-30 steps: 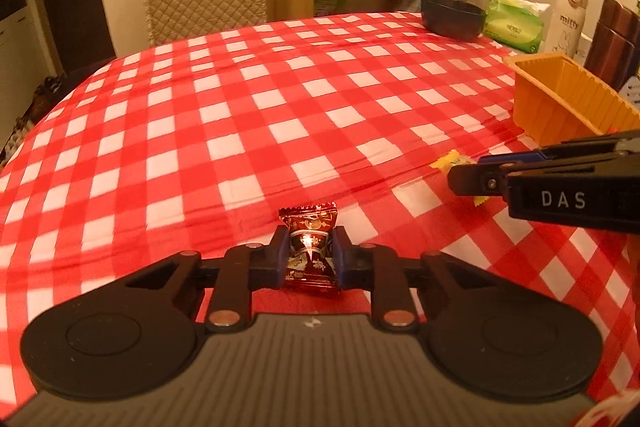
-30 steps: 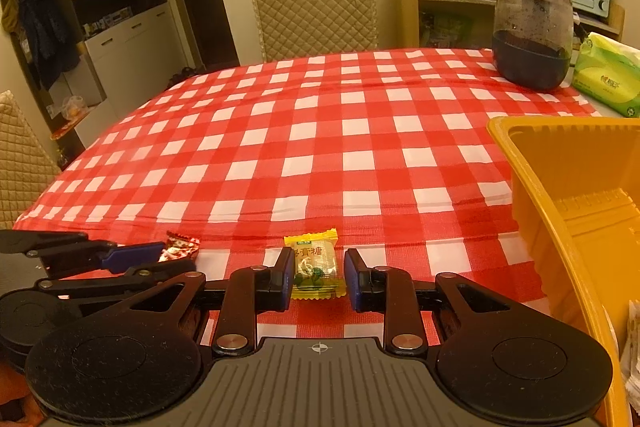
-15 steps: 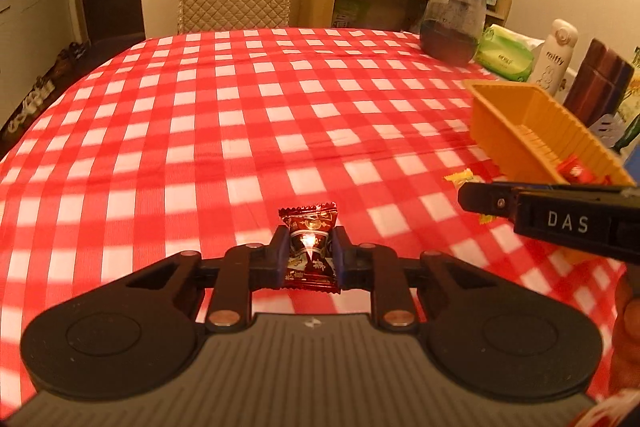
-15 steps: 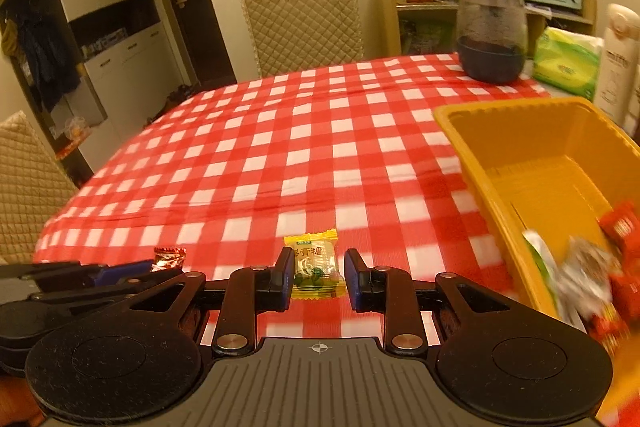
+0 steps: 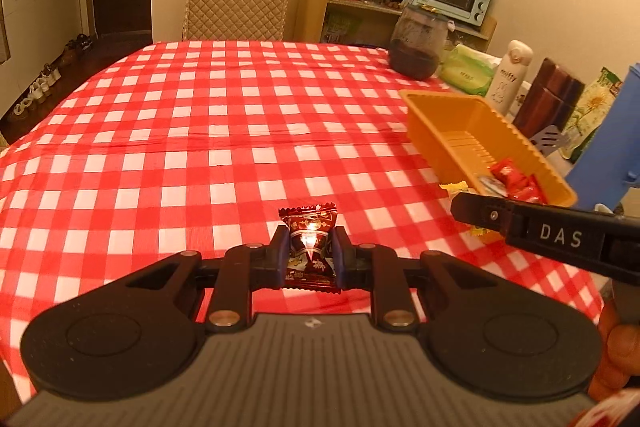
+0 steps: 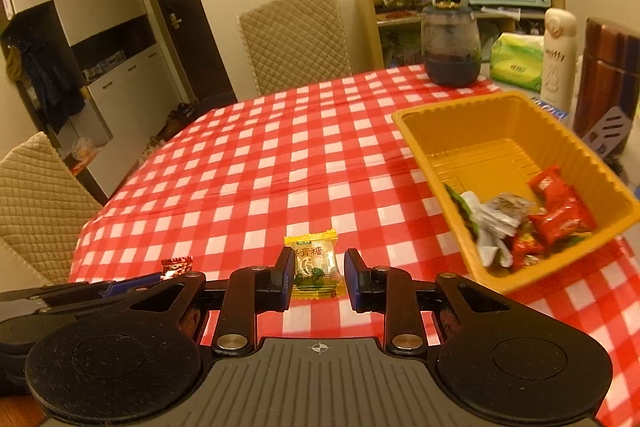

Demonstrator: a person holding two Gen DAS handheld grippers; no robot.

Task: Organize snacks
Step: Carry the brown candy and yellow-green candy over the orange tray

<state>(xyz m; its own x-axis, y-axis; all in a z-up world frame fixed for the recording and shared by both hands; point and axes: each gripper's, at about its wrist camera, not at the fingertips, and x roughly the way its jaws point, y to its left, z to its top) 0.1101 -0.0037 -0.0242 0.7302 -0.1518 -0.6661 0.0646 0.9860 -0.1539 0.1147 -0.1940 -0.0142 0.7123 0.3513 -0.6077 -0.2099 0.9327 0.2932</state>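
A dark red foil-wrapped candy (image 5: 310, 249) is pinched upright between the closed fingers of the left gripper (image 5: 310, 259), lifted above the red-and-white checked tablecloth (image 5: 224, 131). A small yellow plastic-wrapped candy (image 6: 315, 265) sits between the fingers of the right gripper (image 6: 316, 275), whose right finger shows a slight gap, so a firm hold cannot be confirmed. The orange rectangular plastic tray (image 6: 440, 155), already holding red packets, lies at about two o'clock from both tools, its long axis running away toward one o'clock; the right gripper seems nearer.
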